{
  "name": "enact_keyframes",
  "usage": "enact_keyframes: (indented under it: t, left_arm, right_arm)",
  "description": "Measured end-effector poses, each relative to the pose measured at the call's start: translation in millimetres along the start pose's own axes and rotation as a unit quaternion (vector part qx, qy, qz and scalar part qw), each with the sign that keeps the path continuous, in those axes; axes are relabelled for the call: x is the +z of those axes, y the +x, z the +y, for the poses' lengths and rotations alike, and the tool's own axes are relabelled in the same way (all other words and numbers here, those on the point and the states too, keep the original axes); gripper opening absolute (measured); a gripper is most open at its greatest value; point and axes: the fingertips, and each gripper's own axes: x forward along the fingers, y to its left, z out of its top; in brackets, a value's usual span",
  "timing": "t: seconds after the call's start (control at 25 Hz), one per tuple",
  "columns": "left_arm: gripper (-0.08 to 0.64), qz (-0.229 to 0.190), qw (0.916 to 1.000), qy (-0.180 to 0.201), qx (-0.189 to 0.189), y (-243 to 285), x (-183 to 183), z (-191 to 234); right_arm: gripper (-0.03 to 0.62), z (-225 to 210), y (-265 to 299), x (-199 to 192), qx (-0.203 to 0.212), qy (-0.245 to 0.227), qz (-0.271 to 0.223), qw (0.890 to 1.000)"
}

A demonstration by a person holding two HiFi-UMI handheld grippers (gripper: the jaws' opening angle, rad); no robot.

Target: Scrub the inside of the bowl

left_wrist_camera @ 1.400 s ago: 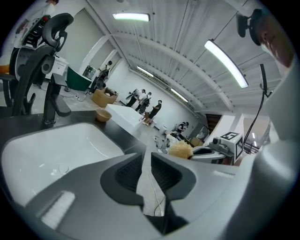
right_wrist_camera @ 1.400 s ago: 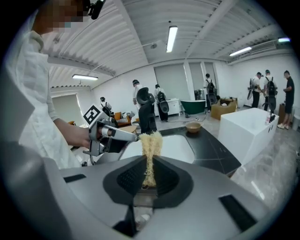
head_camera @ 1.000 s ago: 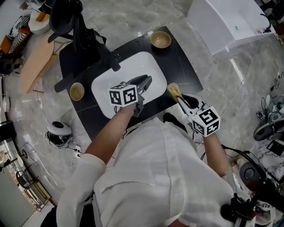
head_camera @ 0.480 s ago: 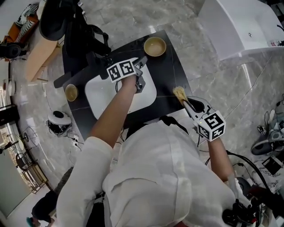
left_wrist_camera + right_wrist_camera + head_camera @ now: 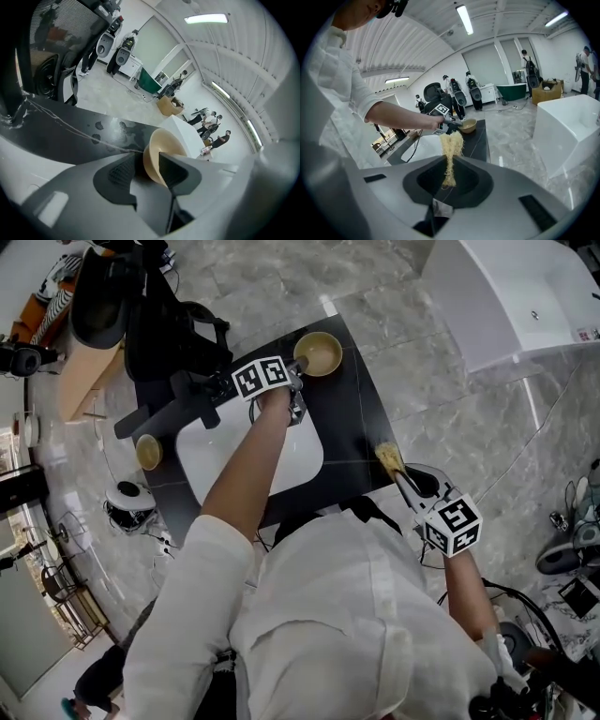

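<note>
A tan bowl (image 5: pixel 319 353) stands on the far right corner of the black counter (image 5: pixel 361 427). My left gripper (image 5: pixel 298 367) reaches over the sink to it. In the left gripper view the bowl's (image 5: pixel 161 152) near rim sits between the jaws of the left gripper (image 5: pixel 147 161), which are opening; a dark gap shows beside the left pad. My right gripper (image 5: pixel 398 474) hovers off the counter's near right edge, shut on a yellow fibre scrubber (image 5: pixel 387 456). The scrubber (image 5: pixel 451 145) sticks out of the right gripper (image 5: pixel 449 176) toward the bowl (image 5: pixel 468 125).
A white sink basin (image 5: pixel 248 451) is set into the counter. A second small bowl (image 5: pixel 148 451) stands at the counter's left, beside a black stand (image 5: pixel 155 413). A white tub (image 5: pixel 511 296) is on the floor at far right. Several people stand in the background.
My left gripper has moved from above the sink to the far bowl and its jaws now straddle the rim. The right gripper with the scrubber has drifted slightly right.
</note>
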Motion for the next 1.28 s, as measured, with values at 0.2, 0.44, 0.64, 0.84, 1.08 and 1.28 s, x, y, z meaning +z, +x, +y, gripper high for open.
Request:
enact_keyframes:
  t: [0.2, 0.44, 0.64, 0.84, 1.08, 1.28]
  left_arm:
    - [0.042, 0.014, 0.9994, 0.002, 0.032, 6, 0, 10]
    - [0.012, 0.034, 0.9942, 0.080, 0.063, -10, -5, 3]
    - [0.012, 0.054, 0.9785, 0.183, 0.080, -52, -14, -10]
    - [0.012, 0.068, 0.9513, 0.292, 0.071, -102, -32, -28]
    - [0.011, 0.078, 0.9097, 0.399, 0.086, -160, -59, -31]
    - [0.012, 0.087, 0.8943, 0.428, 0.099, -204, -79, -20]
  right_arm:
    - [0.032, -9, 1, -3, 0.000, 0.006, 0.000, 1.000]
    - [0.032, -12, 12, 5, 0.011, 0.000, -0.004, 1.000]
    - [0.032, 7, 36, 29, 0.039, -0.030, -0.011, 0.999]
    - [0.032, 34, 60, 56, 0.052, -0.076, -0.010, 0.996]
    - [0.032, 78, 89, 72, 0.053, -0.139, 0.027, 0.989]
    - [0.031, 120, 119, 76, 0.056, -0.200, 0.077, 0.975]
